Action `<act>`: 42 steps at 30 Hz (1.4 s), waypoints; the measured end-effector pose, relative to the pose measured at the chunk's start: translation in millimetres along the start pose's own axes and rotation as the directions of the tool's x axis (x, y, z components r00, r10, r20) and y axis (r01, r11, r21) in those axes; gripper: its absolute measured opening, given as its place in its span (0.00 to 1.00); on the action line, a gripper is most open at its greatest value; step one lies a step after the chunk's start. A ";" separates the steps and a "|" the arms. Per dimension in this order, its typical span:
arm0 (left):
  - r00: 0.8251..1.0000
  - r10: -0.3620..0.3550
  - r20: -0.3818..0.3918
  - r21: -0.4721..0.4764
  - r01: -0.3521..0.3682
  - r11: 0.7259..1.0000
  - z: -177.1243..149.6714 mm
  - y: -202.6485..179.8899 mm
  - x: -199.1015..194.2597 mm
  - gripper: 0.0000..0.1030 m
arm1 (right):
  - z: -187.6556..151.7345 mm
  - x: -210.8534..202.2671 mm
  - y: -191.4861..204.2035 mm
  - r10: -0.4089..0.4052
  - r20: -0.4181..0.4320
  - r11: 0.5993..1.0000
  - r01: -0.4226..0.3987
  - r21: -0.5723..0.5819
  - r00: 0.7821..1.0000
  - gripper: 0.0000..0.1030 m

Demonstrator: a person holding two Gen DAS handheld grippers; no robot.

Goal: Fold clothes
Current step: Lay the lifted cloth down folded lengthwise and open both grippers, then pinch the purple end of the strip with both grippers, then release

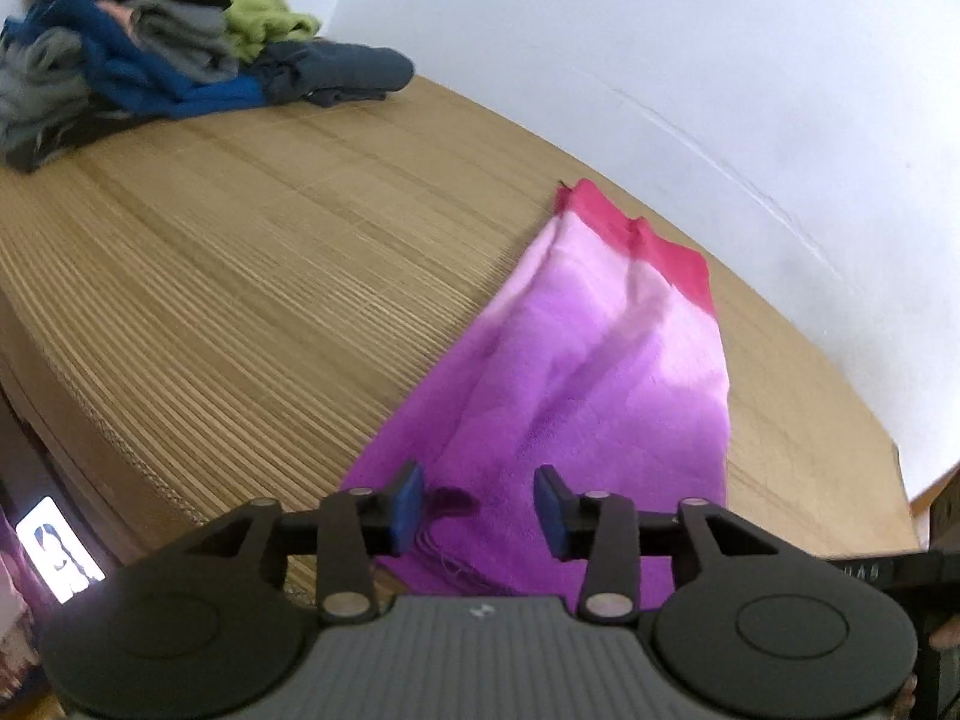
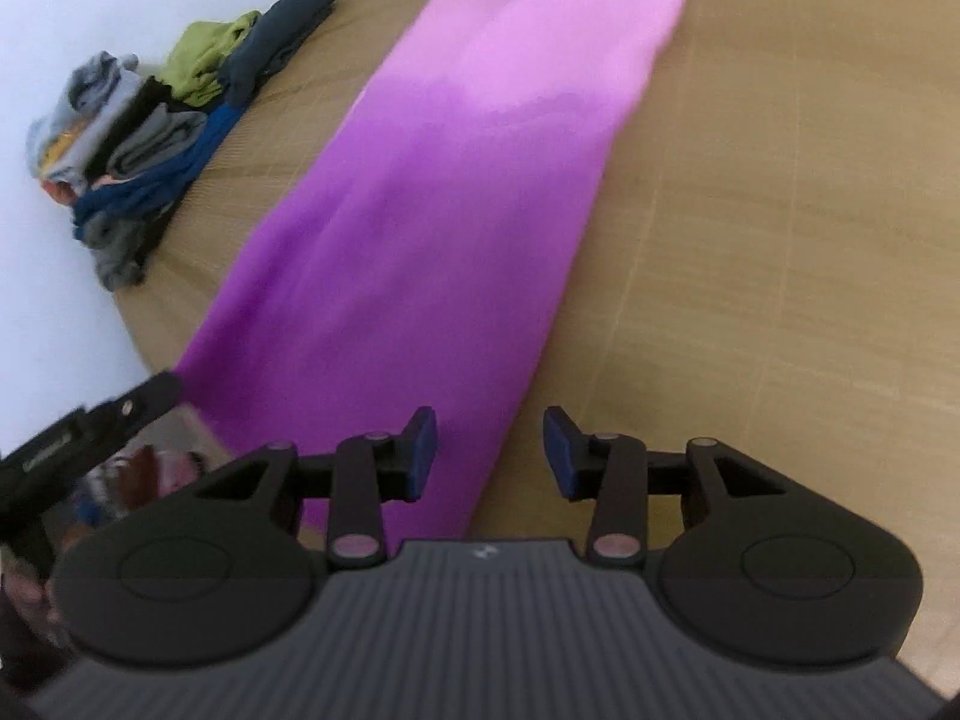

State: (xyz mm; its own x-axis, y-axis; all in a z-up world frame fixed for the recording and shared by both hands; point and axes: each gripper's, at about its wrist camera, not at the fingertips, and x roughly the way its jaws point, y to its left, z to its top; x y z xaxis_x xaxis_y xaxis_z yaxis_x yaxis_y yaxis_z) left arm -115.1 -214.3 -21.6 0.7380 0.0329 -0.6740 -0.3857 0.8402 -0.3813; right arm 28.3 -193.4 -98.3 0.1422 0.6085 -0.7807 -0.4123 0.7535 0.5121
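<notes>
Purple cloth (image 1: 576, 396) folded into long strip on wooden table (image 1: 240, 252), near end right under my left tongs (image 1: 479, 501), pink-red end far ahead. Left tongs released, blue pads apart, nothing pinched. Right tongs (image 2: 489, 450) also released, hovering over strip's right edge, empty. Looks like lengthwise fold done, so between folds, I reckon. Next move probably: pinch both near corners, carry them to far end. Laundry pile (image 1: 138, 48) far ahead-left. Writing: faint letters on black bar by left tongs, can't read, too blurry.
</notes>
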 end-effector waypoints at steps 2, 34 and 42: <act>1.000 -0.019 -0.006 0.010 0.019 1.000 4.2 2.4 3.2 0.47 | -13.0 -2.2 3.3 0.005 0.031 1.000 -0.006 0.023 0.999 0.40; 0.975 -0.151 -0.166 0.258 0.191 0.947 22.0 10.4 76.0 0.09 | -65.1 17.8 81.6 -0.354 0.305 0.933 0.357 0.047 0.884 0.41; 0.985 -0.129 -0.113 0.263 0.154 0.952 31.7 8.3 40.0 0.05 | -61.1 -13.7 92.2 -0.332 0.371 0.937 0.349 0.024 0.867 0.09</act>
State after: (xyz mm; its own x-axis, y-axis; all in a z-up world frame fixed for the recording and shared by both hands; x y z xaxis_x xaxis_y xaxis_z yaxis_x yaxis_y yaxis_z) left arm -71.3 -188.9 -31.6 0.7142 -0.1367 -0.6864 -0.1080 0.9475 -0.3011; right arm -66.6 -147.5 -62.3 0.5942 0.3695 -0.7144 -0.3148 0.9242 0.2162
